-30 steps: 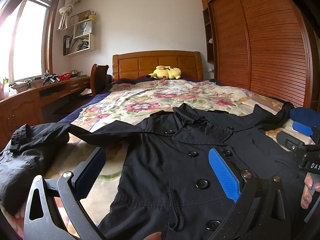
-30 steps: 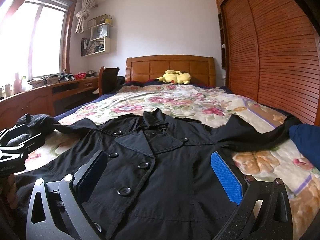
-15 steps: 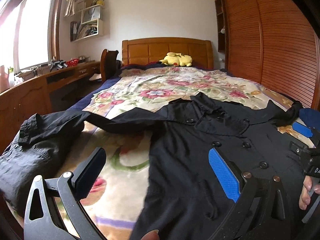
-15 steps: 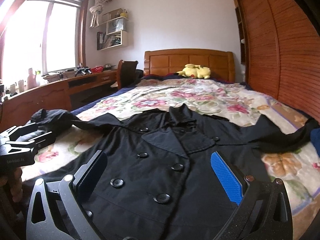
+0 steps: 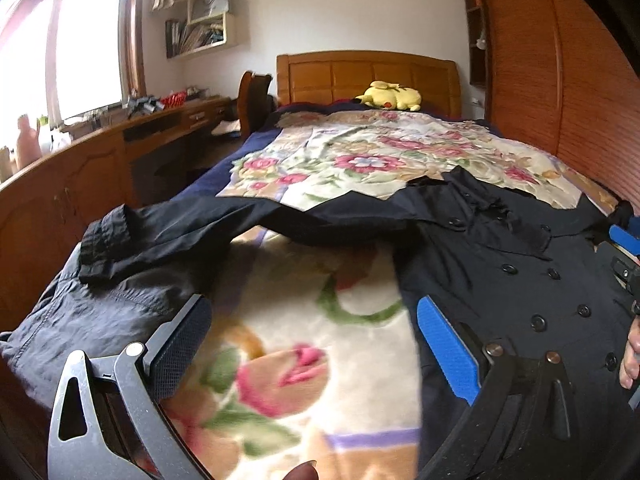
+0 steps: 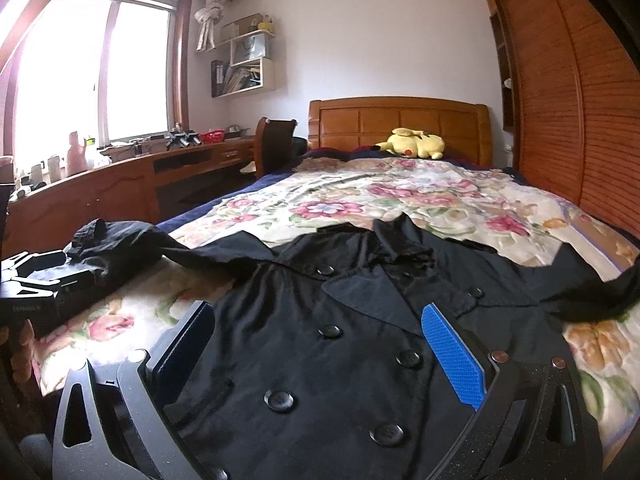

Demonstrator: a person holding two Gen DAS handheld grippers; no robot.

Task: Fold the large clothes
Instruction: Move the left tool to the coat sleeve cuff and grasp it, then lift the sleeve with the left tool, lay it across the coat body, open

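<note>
A black double-breasted coat lies face up on the flowered bedspread, collar toward the headboard. Its left sleeve stretches out to the bed's left edge, the cuff resting on a dark crumpled garment. The right sleeve runs off to the right. My left gripper is open over bare bedspread between that sleeve and the coat's left side. My right gripper is open just above the coat's buttoned front. Nothing is held between either pair of fingers.
A wooden desk and chair run along the left wall under the window. A slatted wooden wardrobe flanks the right. A yellow plush toy sits by the headboard. A person's fingers show at the right edge.
My left gripper has swung left, off the coat's front to the bedspread by the left sleeve. The right gripper has also shifted left and a little lower over the coat. Both stayed open.
</note>
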